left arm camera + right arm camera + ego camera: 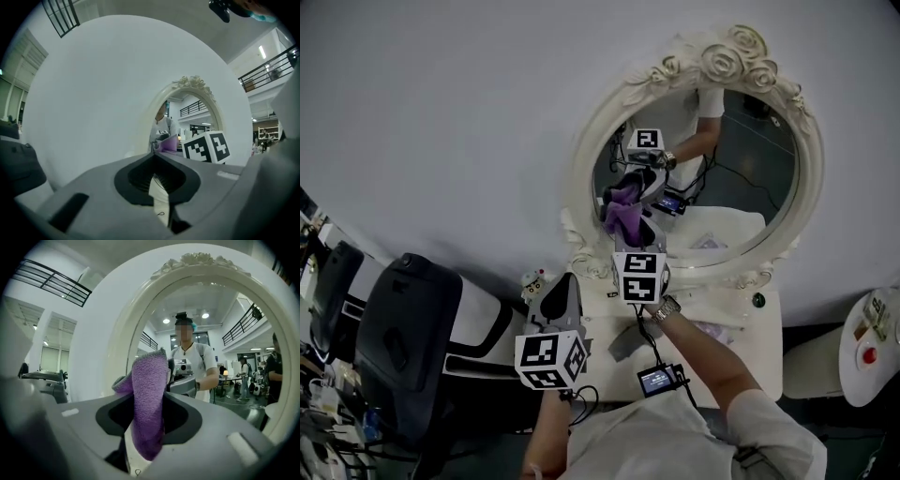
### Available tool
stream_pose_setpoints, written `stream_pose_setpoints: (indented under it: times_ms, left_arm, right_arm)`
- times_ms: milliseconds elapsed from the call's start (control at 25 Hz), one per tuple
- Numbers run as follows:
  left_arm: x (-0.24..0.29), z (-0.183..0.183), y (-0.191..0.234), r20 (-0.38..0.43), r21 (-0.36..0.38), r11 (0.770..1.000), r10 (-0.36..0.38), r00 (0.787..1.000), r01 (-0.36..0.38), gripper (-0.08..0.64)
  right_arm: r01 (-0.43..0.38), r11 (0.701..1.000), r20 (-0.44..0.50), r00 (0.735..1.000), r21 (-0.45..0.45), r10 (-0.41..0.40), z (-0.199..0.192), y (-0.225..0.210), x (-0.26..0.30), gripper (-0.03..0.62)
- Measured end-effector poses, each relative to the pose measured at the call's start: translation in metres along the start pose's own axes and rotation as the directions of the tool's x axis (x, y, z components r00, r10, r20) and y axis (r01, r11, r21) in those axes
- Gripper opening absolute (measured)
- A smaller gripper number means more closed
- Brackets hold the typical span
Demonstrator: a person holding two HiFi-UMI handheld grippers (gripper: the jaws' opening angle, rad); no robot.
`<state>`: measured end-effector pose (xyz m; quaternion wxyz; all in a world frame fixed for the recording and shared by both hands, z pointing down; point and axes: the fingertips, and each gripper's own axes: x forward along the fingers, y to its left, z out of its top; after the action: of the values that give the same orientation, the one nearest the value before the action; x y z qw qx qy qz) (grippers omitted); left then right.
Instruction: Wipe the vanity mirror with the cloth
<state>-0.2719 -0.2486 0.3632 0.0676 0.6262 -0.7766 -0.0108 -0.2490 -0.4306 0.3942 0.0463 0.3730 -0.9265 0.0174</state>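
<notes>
The oval vanity mirror (750, 178) in its ornate white frame stands against the wall above a white table. My right gripper (630, 234) is shut on a purple cloth (625, 212), which it holds up at the lower left of the glass. In the right gripper view the cloth (147, 404) hangs folded between the jaws, with the mirror (220, 338) close ahead. My left gripper (567, 281) sits lower and to the left, jaws together and holding nothing. In the left gripper view its tips (154, 155) meet, and beyond them are the mirror (199, 117) and the cloth (167, 143).
A white vanity table (750, 323) lies under the mirror, with a small dark knob (757, 300) on it. A black chair (403, 337) stands at the left. A small figurine (532, 279) is near the table's left end. At the far right is a round white stand (870, 349).
</notes>
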Motion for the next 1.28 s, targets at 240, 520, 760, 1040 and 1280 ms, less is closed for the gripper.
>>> stream_pose_setpoints:
  times_ms: [240, 520, 760, 1040, 1280]
  left_arm:
    - [-0.004, -0.007, 0.012, -0.019, -0.001, 1.0, 0.025, 0.999, -0.025, 0.003]
    - [0.025, -0.008, -0.029, -0.027, 0.01, 0.996, -0.091, 0.995, 0.092, 0.003]
    - [0.053, -0.015, -0.095, -0.042, 0.009, 0.969, -0.245, 0.969, 0.246, 0.003]
    - [0.071, -0.023, -0.153, -0.065, 0.018, 0.935, -0.352, 0.934, 0.353, 0.003]
    - [0.075, -0.027, -0.171, -0.072, 0.015, 0.927, -0.372, 0.925, 0.374, 0.003]
  right_arm:
    - [0.015, 1.0, -0.013, 1.0, 0.009, -0.015, -0.008, 0.004, 0.01, 0.16]
    - [0.111, 0.994, 0.006, 0.994, 0.012, -0.111, -0.006, -0.057, -0.016, 0.161]
    - [0.272, 0.962, 0.003, 0.962, 0.018, -0.272, -0.011, -0.15, -0.059, 0.161]
    - [0.411, 0.911, -0.03, 0.911, 0.025, -0.41, -0.025, -0.243, -0.102, 0.166]
    - [0.469, 0.883, -0.048, 0.882, -0.001, -0.468, -0.03, -0.288, -0.123, 0.166]
